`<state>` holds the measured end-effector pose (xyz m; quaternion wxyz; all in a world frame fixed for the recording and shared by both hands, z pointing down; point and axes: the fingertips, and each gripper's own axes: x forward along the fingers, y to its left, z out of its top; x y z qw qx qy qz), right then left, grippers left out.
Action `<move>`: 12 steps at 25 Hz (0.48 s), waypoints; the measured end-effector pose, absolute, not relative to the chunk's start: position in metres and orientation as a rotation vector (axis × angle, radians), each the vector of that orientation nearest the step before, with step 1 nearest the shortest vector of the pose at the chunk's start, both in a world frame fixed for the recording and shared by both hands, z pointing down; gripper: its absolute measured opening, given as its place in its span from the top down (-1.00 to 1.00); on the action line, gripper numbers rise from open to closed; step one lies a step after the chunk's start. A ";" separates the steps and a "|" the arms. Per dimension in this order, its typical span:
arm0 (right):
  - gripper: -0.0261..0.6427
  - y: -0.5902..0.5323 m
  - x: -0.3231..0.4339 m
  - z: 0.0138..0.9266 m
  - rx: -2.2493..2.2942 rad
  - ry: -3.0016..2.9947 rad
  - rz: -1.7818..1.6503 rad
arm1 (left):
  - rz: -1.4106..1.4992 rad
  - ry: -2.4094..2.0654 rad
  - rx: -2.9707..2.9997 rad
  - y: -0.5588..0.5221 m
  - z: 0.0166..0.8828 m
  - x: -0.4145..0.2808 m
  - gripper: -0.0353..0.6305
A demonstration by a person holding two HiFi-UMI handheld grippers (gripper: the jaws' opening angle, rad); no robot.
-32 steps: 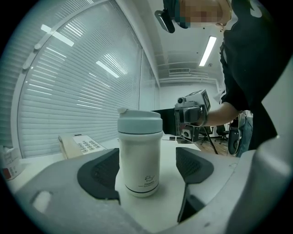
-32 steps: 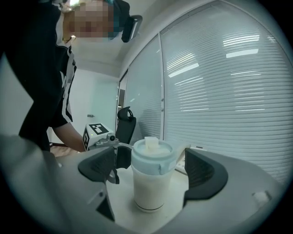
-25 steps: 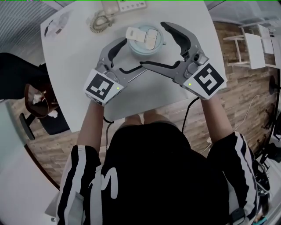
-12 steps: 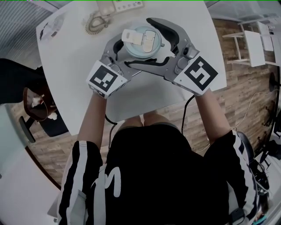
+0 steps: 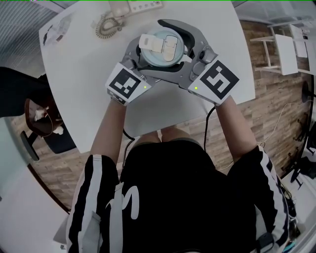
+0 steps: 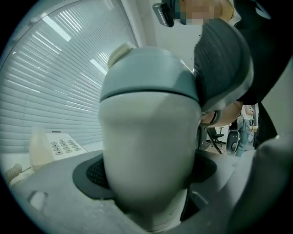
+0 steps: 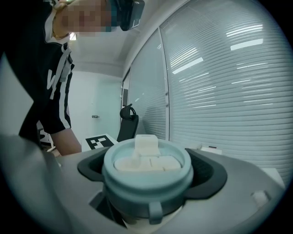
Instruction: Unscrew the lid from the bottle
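Note:
A white bottle with a pale blue lid stands upright on the white table. The lid carries a white flip spout. My left gripper is shut on the bottle's body below the lid, its dark pads pressed on either side. My right gripper is shut on the lid, with a pad against each side of the rim. In the head view both grippers wrap the bottle from the near side, left gripper lower, right gripper on top.
A desk telephone with a coiled cord sits at the table's far edge, just behind the bottle; it also shows in the left gripper view as the telephone. A chair stands left of the table. Window blinds lie beyond.
Both grippers moved forward onto the bottle. The right gripper's jaws, wide open a second ago, closed round the lid; the left gripper's jaws closed round the body.

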<state>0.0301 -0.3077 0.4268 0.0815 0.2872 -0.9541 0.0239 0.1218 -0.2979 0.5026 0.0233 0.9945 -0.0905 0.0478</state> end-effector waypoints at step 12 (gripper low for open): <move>-0.51 -0.302 0.023 0.417 0.833 -2.825 0.018 | 0.239 -0.282 3.060 -0.292 0.494 0.122 -0.43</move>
